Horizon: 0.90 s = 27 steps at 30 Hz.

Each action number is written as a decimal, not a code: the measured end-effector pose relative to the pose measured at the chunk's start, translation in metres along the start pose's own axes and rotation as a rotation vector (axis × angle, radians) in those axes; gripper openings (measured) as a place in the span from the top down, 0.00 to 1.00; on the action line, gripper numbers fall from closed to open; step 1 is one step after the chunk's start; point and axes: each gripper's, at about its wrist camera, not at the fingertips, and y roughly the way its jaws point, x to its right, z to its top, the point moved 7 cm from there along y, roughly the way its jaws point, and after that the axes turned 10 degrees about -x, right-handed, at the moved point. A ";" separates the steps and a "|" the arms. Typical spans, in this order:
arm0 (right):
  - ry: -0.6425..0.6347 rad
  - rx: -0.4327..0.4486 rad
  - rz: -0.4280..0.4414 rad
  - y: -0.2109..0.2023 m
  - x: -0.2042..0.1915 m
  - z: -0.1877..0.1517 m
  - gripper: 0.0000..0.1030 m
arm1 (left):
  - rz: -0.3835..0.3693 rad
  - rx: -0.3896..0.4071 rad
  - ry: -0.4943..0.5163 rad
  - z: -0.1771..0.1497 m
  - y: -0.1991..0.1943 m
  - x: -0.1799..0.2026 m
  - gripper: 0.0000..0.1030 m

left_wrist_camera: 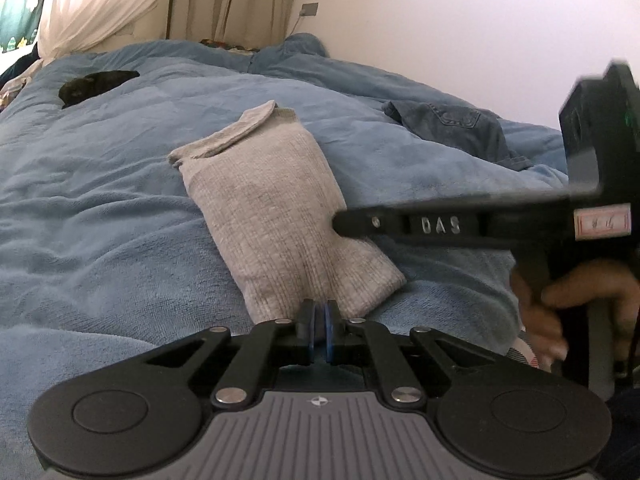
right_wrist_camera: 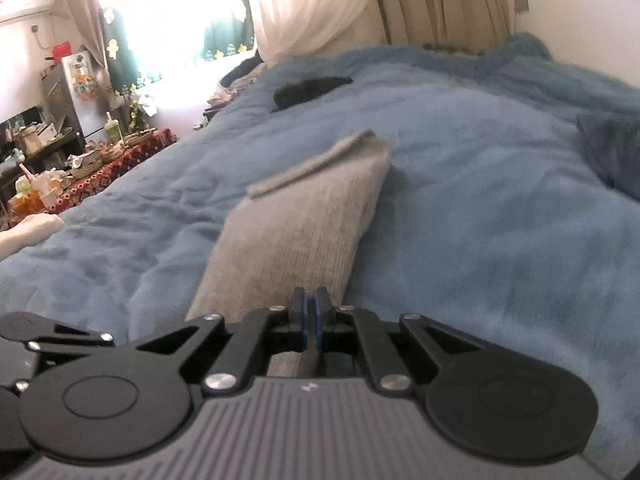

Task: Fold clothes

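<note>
A grey knitted garment (left_wrist_camera: 276,208) lies folded into a long narrow block on the blue blanket (left_wrist_camera: 100,220). My left gripper (left_wrist_camera: 319,310) is shut at its near short edge, where creases in the cloth run into the pads, so it seems pinched there. My right gripper (left_wrist_camera: 338,224) comes in from the right, held by a hand (left_wrist_camera: 580,292), its tip over the garment's right edge. In the right wrist view this gripper (right_wrist_camera: 309,300) is shut above the grey garment (right_wrist_camera: 304,224), which runs on beneath it. I cannot see cloth between its pads.
A black garment (left_wrist_camera: 96,84) lies far back on the bed, and blue jeans (left_wrist_camera: 448,124) sit crumpled at the right by the wall. Curtains (right_wrist_camera: 328,4) hang behind the bed. A cluttered low table (right_wrist_camera: 100,164) stands off the bed's left side.
</note>
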 end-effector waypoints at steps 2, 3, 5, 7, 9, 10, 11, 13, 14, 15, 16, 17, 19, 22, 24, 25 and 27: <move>0.011 -0.007 0.003 -0.007 0.004 -0.007 0.96 | -0.005 -0.002 -0.009 0.000 -0.001 -0.001 0.94; 0.017 -0.011 0.004 -0.011 0.005 -0.010 0.96 | -0.008 -0.003 -0.014 0.000 -0.002 -0.002 0.94; 0.030 -0.015 0.009 -0.020 0.008 -0.016 0.96 | -0.015 -0.004 -0.028 0.002 -0.004 -0.001 0.94; 0.045 -0.007 0.017 -0.035 0.010 -0.023 0.91 | -0.021 -0.005 -0.035 0.004 -0.007 0.001 0.90; 0.041 -0.003 0.022 -0.047 0.010 -0.027 0.84 | -0.028 -0.006 -0.031 0.005 -0.011 0.005 0.84; 0.040 -0.007 0.030 -0.051 0.009 -0.028 0.81 | -0.032 -0.007 -0.028 0.006 -0.013 0.007 0.78; 0.040 -0.013 0.041 -0.054 0.008 -0.029 0.71 | -0.035 -0.009 -0.027 0.006 -0.016 0.010 0.76; 0.042 -0.026 0.063 -0.060 0.006 -0.029 0.58 | -0.045 -0.014 -0.029 0.006 -0.022 0.015 0.67; 0.043 -0.032 0.074 -0.063 0.006 -0.030 0.50 | -0.050 -0.013 -0.029 0.006 -0.026 0.018 0.65; 0.044 -0.038 0.085 -0.066 0.005 -0.030 0.45 | -0.048 -0.005 -0.027 0.006 -0.031 0.021 0.62; 0.045 -0.045 0.096 -0.069 0.004 -0.031 0.42 | -0.045 0.003 -0.024 0.005 -0.036 0.023 0.59; 0.037 -0.051 0.103 -0.072 0.003 -0.031 0.36 | -0.041 0.011 -0.018 0.006 -0.041 0.025 0.57; 0.011 -0.064 0.112 -0.077 0.001 -0.031 0.27 | -0.028 0.019 -0.018 0.007 -0.050 0.027 0.51; -0.029 -0.078 0.120 -0.084 -0.001 -0.028 0.13 | -0.030 0.018 -0.052 0.009 -0.063 0.023 0.44; -0.051 -0.087 0.089 -0.089 -0.001 -0.026 0.07 | -0.018 0.020 -0.073 0.010 -0.070 0.019 0.41; -0.064 -0.086 0.062 -0.092 0.000 -0.024 0.04 | -0.005 0.022 -0.082 0.011 -0.073 0.016 0.39; -0.093 -0.075 0.010 -0.097 0.003 -0.020 0.01 | 0.021 0.024 -0.104 0.011 -0.079 0.010 0.36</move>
